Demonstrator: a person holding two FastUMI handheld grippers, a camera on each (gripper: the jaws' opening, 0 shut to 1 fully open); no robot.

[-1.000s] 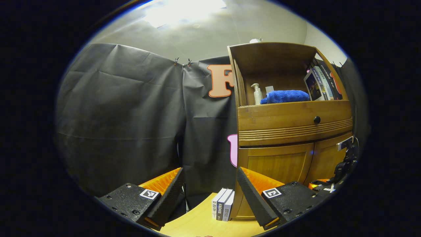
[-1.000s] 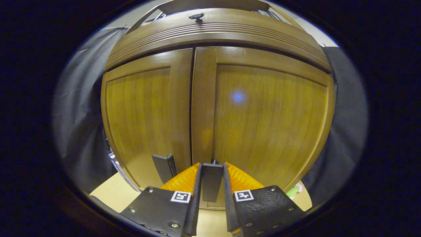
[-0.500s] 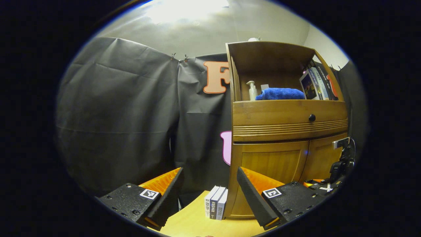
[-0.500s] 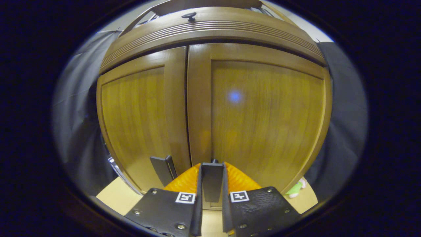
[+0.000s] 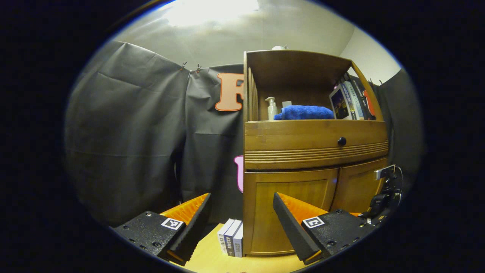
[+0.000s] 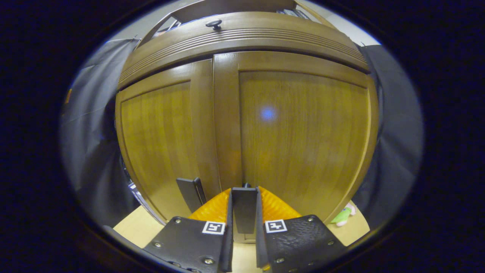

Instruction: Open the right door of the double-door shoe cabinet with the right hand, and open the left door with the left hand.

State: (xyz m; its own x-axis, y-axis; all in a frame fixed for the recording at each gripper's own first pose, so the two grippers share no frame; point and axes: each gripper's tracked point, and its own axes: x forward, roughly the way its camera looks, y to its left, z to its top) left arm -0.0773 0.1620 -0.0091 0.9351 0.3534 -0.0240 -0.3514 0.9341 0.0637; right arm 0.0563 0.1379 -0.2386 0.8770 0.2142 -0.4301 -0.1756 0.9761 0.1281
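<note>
The wooden shoe cabinet stands on the table. In the right gripper view its right door and left door are close in front, with only a thin seam between them. My right gripper is shut on the right door's dark handle, low near the seam. The left door's handle stands free just left of it. My left gripper is open and holds nothing, well back from the cabinet's left front corner. In the left gripper view the right gripper is at the cabinet's lower right.
Three books stand on the wooden table against the cabinet's left side. The open top shelf holds a pump bottle, a blue towel and books. A drawer knob sits above the doors. A green toy lies right of the cabinet.
My right gripper's fingers have closed tighter onto the right door's handle. The left gripper has turned right, so the cabinet has slid left in its view; it stays open.
</note>
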